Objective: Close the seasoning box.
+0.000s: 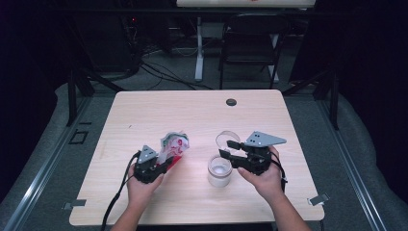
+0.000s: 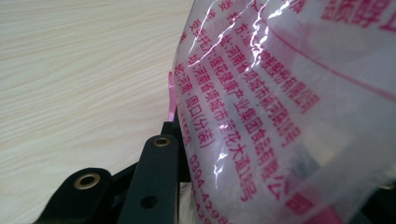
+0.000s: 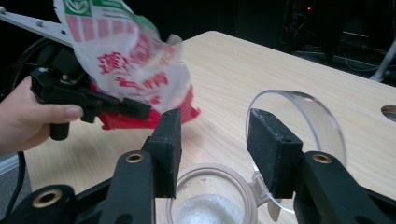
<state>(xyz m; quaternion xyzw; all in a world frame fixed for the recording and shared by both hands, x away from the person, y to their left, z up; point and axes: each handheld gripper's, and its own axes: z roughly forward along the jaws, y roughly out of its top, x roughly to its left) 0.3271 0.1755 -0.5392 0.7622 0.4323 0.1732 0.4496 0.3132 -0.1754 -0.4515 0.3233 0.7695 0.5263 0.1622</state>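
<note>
Clear bag [image 1: 174, 144] w/ red print & red base, green-white top; clear jar [image 1: 220, 171], white grains; black jaws

Bright tabletop, dark surroundings; glare streaks the near, blurred bag [image 2: 289, 93].

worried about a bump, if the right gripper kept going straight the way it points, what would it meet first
Most likely the clear hinged lid of the jar, standing just past the open right gripper. The bag in the left gripper sits off to one side; depth is uncertain.
</note>
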